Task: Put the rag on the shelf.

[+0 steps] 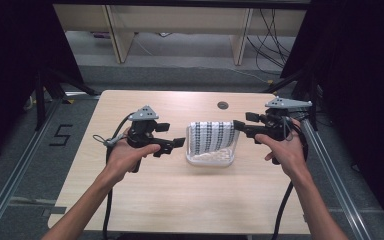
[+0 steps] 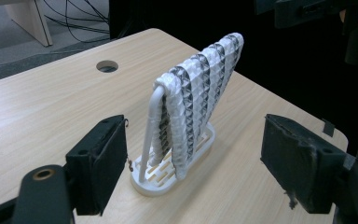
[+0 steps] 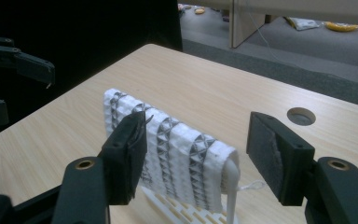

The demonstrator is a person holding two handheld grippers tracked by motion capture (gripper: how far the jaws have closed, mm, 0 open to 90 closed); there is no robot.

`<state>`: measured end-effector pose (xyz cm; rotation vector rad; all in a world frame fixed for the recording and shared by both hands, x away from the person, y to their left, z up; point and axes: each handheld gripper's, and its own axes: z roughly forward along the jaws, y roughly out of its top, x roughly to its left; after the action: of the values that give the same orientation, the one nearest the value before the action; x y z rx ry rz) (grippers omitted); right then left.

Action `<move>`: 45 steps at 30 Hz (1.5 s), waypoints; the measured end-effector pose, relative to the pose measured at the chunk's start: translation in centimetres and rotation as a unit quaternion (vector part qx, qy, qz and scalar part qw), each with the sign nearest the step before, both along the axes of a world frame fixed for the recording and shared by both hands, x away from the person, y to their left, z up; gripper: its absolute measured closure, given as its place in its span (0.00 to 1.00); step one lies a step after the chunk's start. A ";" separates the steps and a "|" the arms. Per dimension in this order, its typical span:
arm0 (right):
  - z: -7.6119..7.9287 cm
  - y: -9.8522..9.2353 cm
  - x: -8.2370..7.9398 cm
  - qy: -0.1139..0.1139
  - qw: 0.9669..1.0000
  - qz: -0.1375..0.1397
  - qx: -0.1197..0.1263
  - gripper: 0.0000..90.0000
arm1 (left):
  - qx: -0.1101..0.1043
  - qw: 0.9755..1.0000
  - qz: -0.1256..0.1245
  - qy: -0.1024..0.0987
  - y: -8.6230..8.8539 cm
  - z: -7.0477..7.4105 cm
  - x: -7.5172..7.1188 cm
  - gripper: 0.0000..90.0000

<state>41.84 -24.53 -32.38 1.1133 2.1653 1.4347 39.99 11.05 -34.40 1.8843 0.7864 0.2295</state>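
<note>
1. White-and-grey waffle towel [image 1: 211, 137] hangs over a white rack [image 1: 207, 160] at the middle of the wooden table [image 1: 180, 200].
2. Left gripper [image 1: 179, 143], jaws apart, sits beside the rack.
3. Right gripper [image 1: 238, 126], jaws apart, flanks the towel's end.

Looks like a lab or recording studio setup rather than anyone's home: a plain wooden table [image 1: 180, 200] with a cable hole [image 1: 223, 105] sits on grey carpet, boxed in by black curtains [image 1: 360, 100] and metal rails [image 1: 330, 170] on both sides. There's a taped "5" [image 1: 61, 135] on the floor, loose cables [image 1: 270, 35] trailing behind, and bare desk legs [image 1: 117, 35] in the back.
</note>
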 end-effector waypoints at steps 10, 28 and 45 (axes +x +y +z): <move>-0.6 0.2 -0.9 0.013 1.000 -0.003 -0.004 0.39 | -0.003 1.000 -0.005 0.002 0.5 -1.4 -0.9 0.24; -1.9 0.3 -2.5 0.018 1.000 -0.008 0.004 0.36 | 0.009 1.000 -0.017 0.000 0.4 -3.5 -2.4 0.24; -2.9 0.2 -4.0 0.013 1.000 -0.003 0.017 0.34 | 0.025 1.000 -0.018 -0.006 0.8 -5.1 -4.1 0.24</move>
<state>37.82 -24.32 -35.29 1.1565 2.1610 1.4672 35.91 11.84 -39.47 1.9413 0.7438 0.2387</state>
